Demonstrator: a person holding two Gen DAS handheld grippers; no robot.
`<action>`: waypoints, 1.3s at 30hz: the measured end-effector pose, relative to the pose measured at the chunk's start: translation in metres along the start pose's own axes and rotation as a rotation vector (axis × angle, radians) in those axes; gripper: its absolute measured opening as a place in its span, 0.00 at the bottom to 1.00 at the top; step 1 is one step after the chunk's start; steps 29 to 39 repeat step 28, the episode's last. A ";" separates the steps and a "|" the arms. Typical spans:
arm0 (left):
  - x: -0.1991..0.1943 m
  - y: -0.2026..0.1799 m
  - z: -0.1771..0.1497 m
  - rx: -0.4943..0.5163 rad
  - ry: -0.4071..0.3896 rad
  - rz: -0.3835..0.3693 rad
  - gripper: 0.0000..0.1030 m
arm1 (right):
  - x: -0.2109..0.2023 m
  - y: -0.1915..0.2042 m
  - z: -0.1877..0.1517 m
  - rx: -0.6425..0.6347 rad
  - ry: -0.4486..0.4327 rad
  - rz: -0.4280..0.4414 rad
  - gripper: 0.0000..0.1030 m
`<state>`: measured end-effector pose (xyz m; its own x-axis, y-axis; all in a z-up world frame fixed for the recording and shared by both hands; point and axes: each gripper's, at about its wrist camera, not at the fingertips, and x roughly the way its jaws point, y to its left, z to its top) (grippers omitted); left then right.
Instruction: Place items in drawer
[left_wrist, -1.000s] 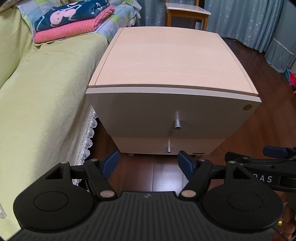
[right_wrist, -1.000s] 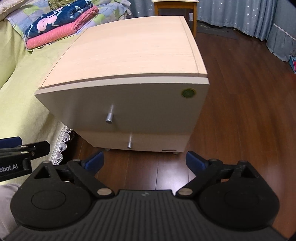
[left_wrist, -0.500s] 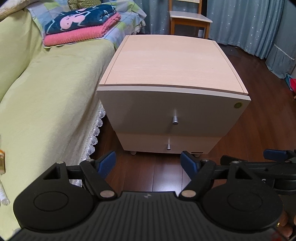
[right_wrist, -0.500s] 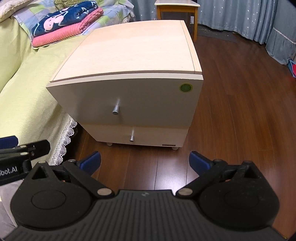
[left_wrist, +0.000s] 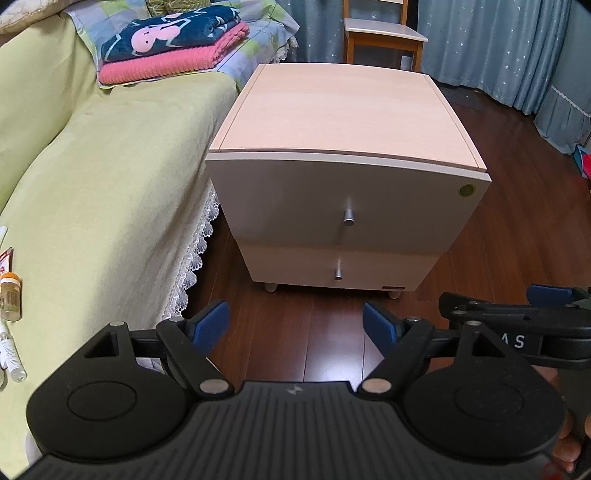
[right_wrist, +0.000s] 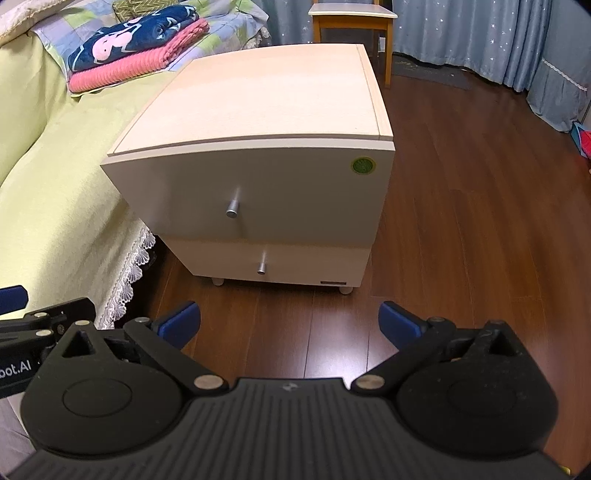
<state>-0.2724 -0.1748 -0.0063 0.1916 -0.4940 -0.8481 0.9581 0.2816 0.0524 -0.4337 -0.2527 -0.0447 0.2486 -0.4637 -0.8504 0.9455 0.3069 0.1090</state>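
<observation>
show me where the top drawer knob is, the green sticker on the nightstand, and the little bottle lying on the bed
top drawer knob (right_wrist: 233, 209), right wrist view, on its round end face.
green sticker (right_wrist: 363, 165), right wrist view, at its centre.
little bottle (left_wrist: 10, 296), left wrist view, on its label.

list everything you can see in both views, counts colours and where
nightstand: 1, pale wood top, white front, on the floor beside the bed
drawers: 2, white, both shut
knobs: 2, silver, one on each drawer
sticker: 1, green, top drawer's right corner
bed: 1, yellow-green cover, lace hem, left
folded blankets: 2, navy on pink, on the bed
small bottle: 1, amber, bed's near left edge
chair: 1, wooden, behind the nightstand
curtains: blue-grey, rear
left gripper: open, empty
right gripper: open, empty
</observation>
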 end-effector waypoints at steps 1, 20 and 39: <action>0.000 0.000 -0.001 0.000 -0.001 0.001 0.78 | 0.000 -0.001 -0.001 0.000 0.001 -0.004 0.99; 0.002 -0.006 -0.003 0.006 -0.012 -0.006 0.81 | 0.006 -0.014 -0.003 0.021 -0.006 -0.027 0.99; 0.003 -0.008 0.001 0.017 -0.049 -0.046 0.84 | 0.003 -0.016 0.002 0.025 -0.034 -0.044 0.99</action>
